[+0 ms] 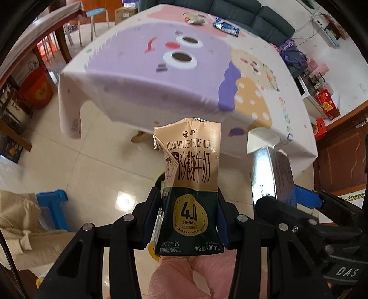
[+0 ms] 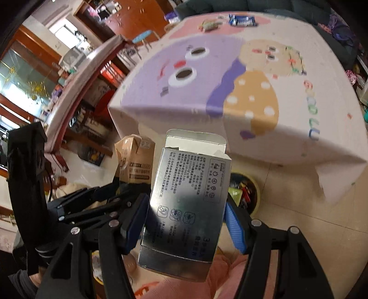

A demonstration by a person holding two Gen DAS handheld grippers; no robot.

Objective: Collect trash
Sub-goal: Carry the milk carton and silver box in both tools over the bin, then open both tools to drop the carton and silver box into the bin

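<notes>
Carrying trash — left gripper (image 1: pixel 187 218) clamps crumpled beige-green milk carton (image 1: pixel 189 181), right gripper (image 2: pixel 184 216) clamps silver cardboard box (image 2: pixel 186 207).
Risk: box held skewed, could slip before the yellow-rimmed bin (image 2: pixel 255 186) below the table's near edge — wrappers remain at far edge.

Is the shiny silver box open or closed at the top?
Open. The silver box, held in the right gripper, has its white top flap sticking up instead of tucked in. Cannot tell if anything is inside.

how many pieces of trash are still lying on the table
2, both at the far edge of the table: a crumpled pale wrapper and, just to its right, a blue wrapper. Neither gripper touches them. Anything beyond the far edge would be hidden.
</notes>
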